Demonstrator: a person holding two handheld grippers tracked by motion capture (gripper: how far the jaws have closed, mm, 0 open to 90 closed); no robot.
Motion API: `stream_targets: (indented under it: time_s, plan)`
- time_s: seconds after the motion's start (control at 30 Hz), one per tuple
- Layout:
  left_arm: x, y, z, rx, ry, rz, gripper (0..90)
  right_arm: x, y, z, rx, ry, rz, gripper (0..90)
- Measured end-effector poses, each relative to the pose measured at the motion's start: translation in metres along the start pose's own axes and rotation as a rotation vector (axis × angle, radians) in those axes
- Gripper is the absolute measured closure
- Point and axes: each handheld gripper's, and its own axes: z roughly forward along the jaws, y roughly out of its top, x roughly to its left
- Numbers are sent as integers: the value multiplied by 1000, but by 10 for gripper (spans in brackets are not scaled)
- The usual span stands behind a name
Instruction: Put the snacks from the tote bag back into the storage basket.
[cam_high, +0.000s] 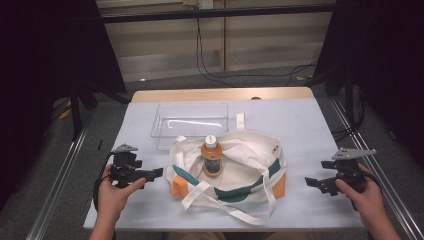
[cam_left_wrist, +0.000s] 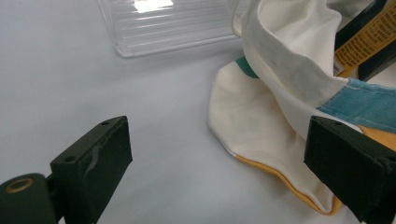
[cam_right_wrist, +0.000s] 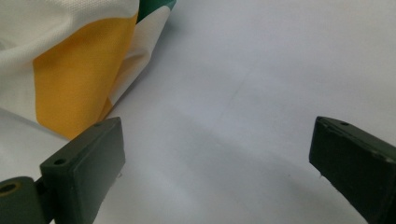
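A white cloth tote bag (cam_high: 250, 170) with green and orange patches lies open at the table's middle. An orange bottle (cam_high: 211, 156) with a white cap stands upright inside it. My left gripper (cam_high: 154, 174) hovers just left of the bag, open and holding nothing. In the left gripper view the left gripper (cam_left_wrist: 219, 168) faces the bag's white and orange edge (cam_left_wrist: 261, 116), which lies by its right jaw. My right gripper (cam_high: 311, 183) sits to the right of the bag, open and apart from it. In the right gripper view the right gripper (cam_right_wrist: 217, 163) stands over bare table, the bag's orange corner (cam_right_wrist: 60, 93) beyond its left jaw.
A clear plastic tray (cam_high: 190, 122) sits behind the bag and is seen again as the ribbed tray (cam_left_wrist: 163, 28) in the left gripper view. The white table cover (cam_high: 310, 125) spreads around the bag. The bag's straps trail toward the front edge. Dark stands and cables flank the table.
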Motion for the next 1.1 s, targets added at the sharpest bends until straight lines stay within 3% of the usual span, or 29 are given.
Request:
stream_targets:
  time_s: [0.2, 0.33, 0.57, 0.63, 0.7, 0.83, 0.97, 1.1]
  plan:
    - [-4, 4, 4, 15, -4, 14, 77, 1, 0, -3, -13, -3, 2, 36]
    - [-7, 6, 5, 17, -12, -1, 80, 2, -3, -4, -5, -3, 5, 36]
    - [-16, 19, 1, 38, -27, 3, 87, 0, -5, -11, -26, -16, 18, 36]
    - [-21, 23, 1, 60, -29, 3, 87, 0, -6, -11, -29, -12, 23, 36]
    - [-24, 26, 3, 113, -40, 16, 87, -1, -6, -12, -28, -16, 28, 36]
    - [-27, 28, 4, 158, -30, 32, 87, -2, -6, -12, -34, -14, 28, 36]
    - [-32, 34, 5, 172, -36, 29, 87, -1, -6, -12, -35, -12, 30, 36]
    - [-35, 40, 4, 190, -32, 52, 87, -2, -5, -13, -40, -11, 29, 36]
